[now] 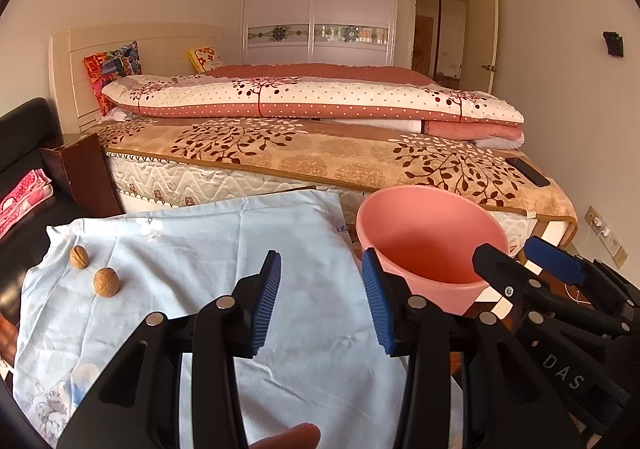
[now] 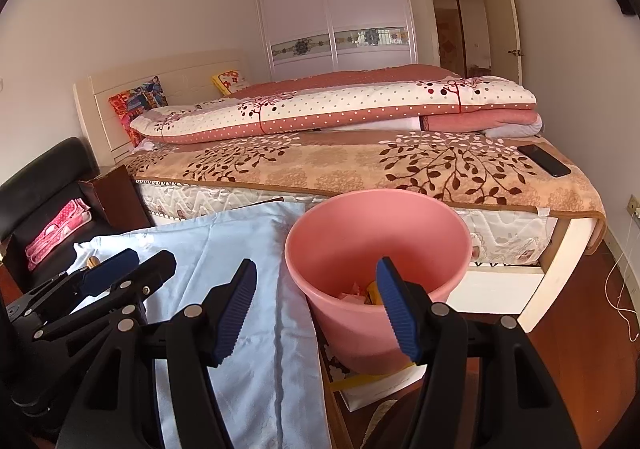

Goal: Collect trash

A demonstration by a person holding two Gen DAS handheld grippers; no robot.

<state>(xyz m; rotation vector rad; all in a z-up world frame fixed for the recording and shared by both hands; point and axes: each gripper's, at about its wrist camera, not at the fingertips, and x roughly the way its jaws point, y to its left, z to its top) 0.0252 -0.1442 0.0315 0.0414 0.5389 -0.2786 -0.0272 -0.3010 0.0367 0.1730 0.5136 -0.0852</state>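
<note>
Two walnuts [image 1: 106,281] [image 1: 79,257] lie on the pale blue cloth [image 1: 208,249] at the left in the left wrist view. A pink bucket [image 1: 430,241] stands to the right of the cloth; in the right wrist view the bucket [image 2: 376,233] holds scraps of trash [image 2: 358,293] at its bottom. My left gripper [image 1: 322,301] is open and empty above the cloth, left of the bucket. My right gripper [image 2: 316,309] is open and empty, just in front of the bucket's rim. Each gripper shows in the other's view: the right one [image 1: 524,261] and the left one [image 2: 132,265].
A bed [image 1: 320,153] with folded quilts runs behind the cloth and bucket. A black phone [image 2: 544,160] lies on the bed's right corner. A black chair [image 2: 44,185] with a pink cloth is at the left. A white cable [image 2: 622,289] trails on the wooden floor at right.
</note>
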